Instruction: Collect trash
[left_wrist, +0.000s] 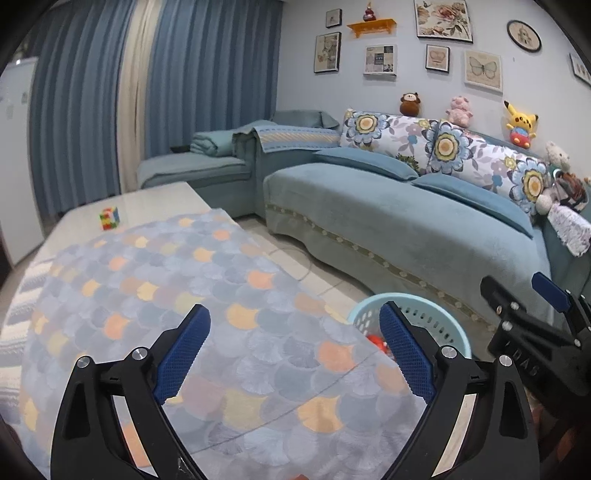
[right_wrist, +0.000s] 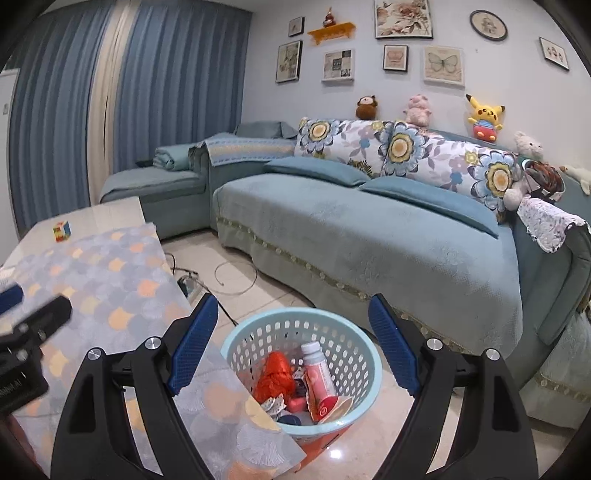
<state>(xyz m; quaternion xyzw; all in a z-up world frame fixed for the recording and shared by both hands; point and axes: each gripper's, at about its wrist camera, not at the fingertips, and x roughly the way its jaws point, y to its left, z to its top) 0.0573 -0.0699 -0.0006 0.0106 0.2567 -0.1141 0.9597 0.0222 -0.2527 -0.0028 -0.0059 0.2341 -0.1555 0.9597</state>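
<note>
A light blue perforated basket (right_wrist: 369, 365) stands on the floor by the table's corner; its rim also shows in the left wrist view (left_wrist: 439, 314). In it lie a crumpled orange wrapper (right_wrist: 275, 376), a pink and white bottle (right_wrist: 319, 373) and several small scraps. My right gripper (right_wrist: 293, 347) is open and empty, held above the basket. My left gripper (left_wrist: 295, 354) is open and empty above the table's patterned cloth (left_wrist: 221, 332). The right gripper shows at the right edge of the left wrist view (left_wrist: 532, 295).
A colour cube (left_wrist: 110, 218) sits at the table's far end. A blue sofa (right_wrist: 369, 229) with floral cushions and plush toys runs along the wall. Cables (right_wrist: 236, 277) lie on the tiled floor between table and sofa. Blue curtains hang at the left.
</note>
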